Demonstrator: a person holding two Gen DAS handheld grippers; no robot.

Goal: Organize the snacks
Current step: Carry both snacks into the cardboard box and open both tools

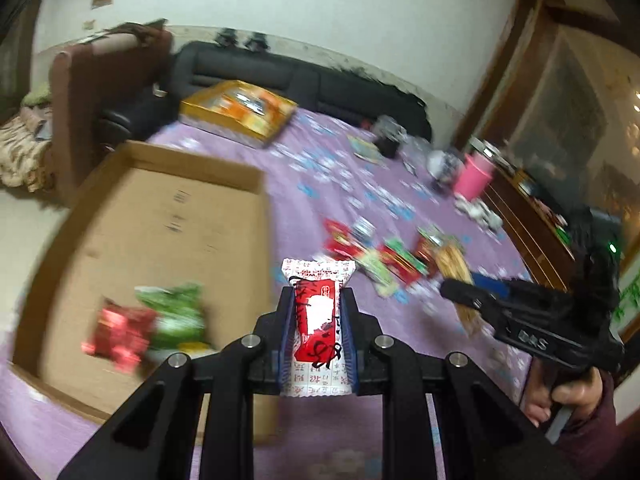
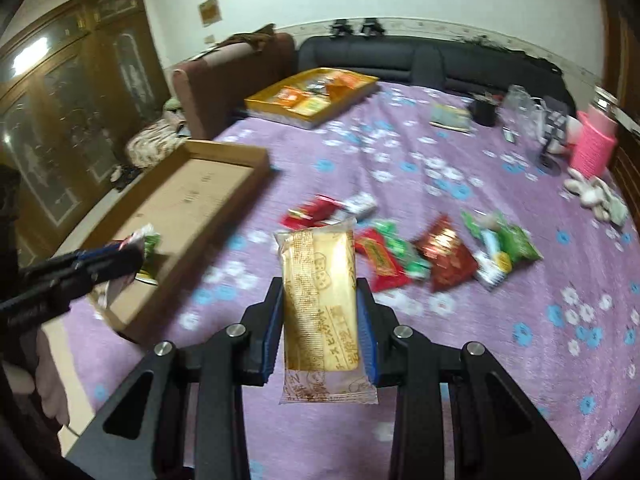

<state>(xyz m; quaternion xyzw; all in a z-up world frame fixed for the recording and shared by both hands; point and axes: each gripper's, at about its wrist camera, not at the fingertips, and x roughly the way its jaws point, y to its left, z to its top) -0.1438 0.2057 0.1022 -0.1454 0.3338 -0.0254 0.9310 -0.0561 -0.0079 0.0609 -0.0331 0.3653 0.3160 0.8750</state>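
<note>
Purple flowered cloth [image 2: 500, 360] covers the bench, with a dark sofa [image 2: 400, 56] and a brown armchair [image 2: 224, 80] along the far wall and a wooden cabinet [image 2: 72, 92] at far left in the right wrist view.

Items, left to right:

- Left tool [image 1: 318, 300]: jaws pressed onto a red-and-white snack packet [image 1: 318, 316], which stands upright between the blue pads, lifted clear of the cloth. In the right wrist view this tool enters from the left edge, just beside the near corner of the box.
- Cardboard box [image 2: 224, 152]: shallow, open-topped, on the left part of the bench. A red packet [image 1: 120, 336] and a green packet [image 1: 176, 312] lie side by side in its near end; both are blurred.
- Yellow tray [image 2: 264, 108]: at the far side of the bench beyond the box, holding orange and yellow packets.
- Right tool [image 2: 320, 292]: jaws pinching a pale yellow biscuit packet [image 2: 318, 304] by its long edges, upright, above the cloth.
- Loose snack pile [image 2: 420, 248]: red, green and white packets scattered mid-bench, right of the box and apart from it.
- Pink cup [image 2: 592, 148]: at the far right edge, next to clear plastic items and a small plush toy [image 2: 596, 196].
- Hand [image 1: 568, 396]: grips the right tool's handle, lower right in the left wrist view.
</note>
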